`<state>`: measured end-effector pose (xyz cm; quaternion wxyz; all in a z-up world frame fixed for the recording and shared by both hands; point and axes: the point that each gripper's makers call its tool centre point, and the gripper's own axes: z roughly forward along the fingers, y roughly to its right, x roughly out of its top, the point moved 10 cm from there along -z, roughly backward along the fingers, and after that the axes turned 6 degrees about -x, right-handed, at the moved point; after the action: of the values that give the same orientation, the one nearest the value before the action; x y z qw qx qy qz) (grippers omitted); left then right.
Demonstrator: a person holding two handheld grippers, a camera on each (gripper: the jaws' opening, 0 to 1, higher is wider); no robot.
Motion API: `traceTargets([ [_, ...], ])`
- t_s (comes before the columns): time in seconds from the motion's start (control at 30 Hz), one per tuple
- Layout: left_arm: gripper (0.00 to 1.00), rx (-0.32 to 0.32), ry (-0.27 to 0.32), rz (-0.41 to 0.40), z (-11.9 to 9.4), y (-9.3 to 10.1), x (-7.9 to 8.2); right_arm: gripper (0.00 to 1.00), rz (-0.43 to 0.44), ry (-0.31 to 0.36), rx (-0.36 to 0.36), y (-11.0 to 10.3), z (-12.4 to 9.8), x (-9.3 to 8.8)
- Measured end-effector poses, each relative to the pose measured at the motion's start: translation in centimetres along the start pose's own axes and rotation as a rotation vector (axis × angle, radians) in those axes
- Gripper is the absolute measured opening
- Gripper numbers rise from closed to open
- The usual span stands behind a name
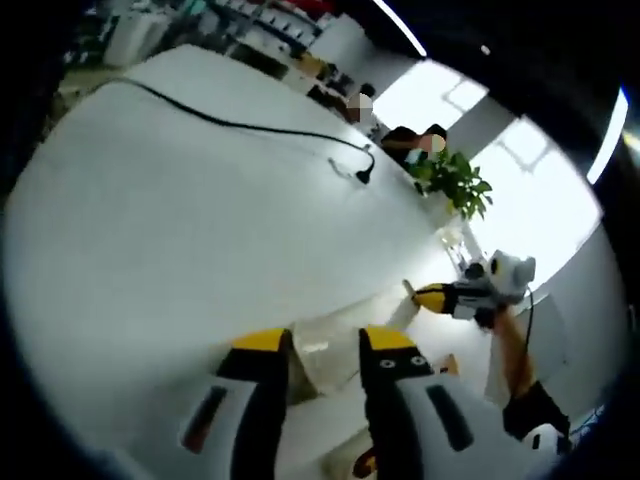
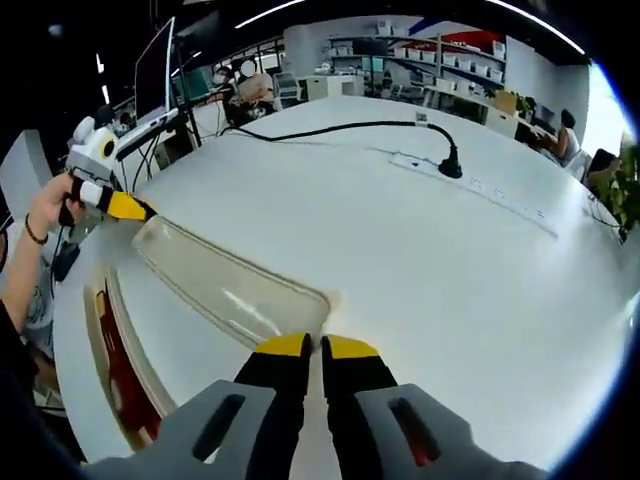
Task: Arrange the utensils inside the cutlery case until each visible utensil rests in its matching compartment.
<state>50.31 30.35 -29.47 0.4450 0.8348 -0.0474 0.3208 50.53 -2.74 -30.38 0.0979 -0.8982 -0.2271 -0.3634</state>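
A clear plastic lid (image 2: 230, 285) is held above the white table between both grippers. My right gripper (image 2: 318, 347) is shut on its near short edge, the yellow tips almost touching. My left gripper (image 2: 130, 208) grips the far corner of the lid. In the left gripper view the pale lid (image 1: 320, 365) fills the gap between my left gripper's (image 1: 325, 342) jaws, and the right gripper (image 1: 430, 297) holds the other end. Below the lid lies the white cutlery case (image 2: 100, 330) with something red (image 2: 112, 370) inside. Its utensils are too hidden to tell apart.
A black cable with a plug (image 2: 445, 165) crosses the table (image 2: 420, 270), ending by a white power strip (image 2: 480, 185). A potted plant (image 1: 455, 180) stands at the table's far end. A monitor (image 2: 155, 70) and seated people are beyond the table.
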Motion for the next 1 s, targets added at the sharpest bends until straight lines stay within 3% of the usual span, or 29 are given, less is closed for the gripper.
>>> traceTargets([
  [0.07,0.23,-0.039,0.032,-0.056,-0.4,0.5,0.2,0.02,0.061,0.044,0.003,0.0,0.0,-0.2],
  [0.13,0.22,-0.095,0.071,-0.015,-0.7,1.4,0.6,0.02,0.081,0.054,0.016,0.4,0.0,-0.4],
  [0.2,0.21,-0.168,0.067,-0.055,-0.7,2.5,0.4,0.02,0.086,0.052,0.016,0.2,0.0,-0.3],
  [0.27,0.21,-0.203,0.034,-0.071,-0.2,3.2,0.0,0.02,0.099,0.054,0.016,0.3,0.0,-0.3],
  [0.47,0.13,-0.22,-0.018,0.023,1.8,5.7,-1.3,0.02,0.088,0.049,0.009,-0.1,-0.3,-0.6],
  [0.53,0.13,-0.226,-0.069,0.04,2.1,6.1,-1.5,0.02,0.084,0.049,-0.001,-0.1,-0.3,-0.5],
  [0.63,0.12,-0.218,-0.123,0.159,2.3,6.9,-2.0,0.02,0.083,0.057,-0.006,0.0,-0.3,-0.6],
  [0.77,0.05,-0.16,-0.198,0.291,2.3,6.6,-2.5,0.02,0.092,0.076,-0.01,0.2,-0.3,-0.8],
  [0.87,0.05,-0.167,-0.203,0.278,2.2,6.5,-2.4,0.02,0.084,0.083,-0.013,0.2,-0.3,-0.8],
  [1.0,0.05,-0.143,-0.245,0.406,2.2,6.5,-2.2,0.03,0.06,0.083,0.001,0.3,-0.4,-0.8],
])
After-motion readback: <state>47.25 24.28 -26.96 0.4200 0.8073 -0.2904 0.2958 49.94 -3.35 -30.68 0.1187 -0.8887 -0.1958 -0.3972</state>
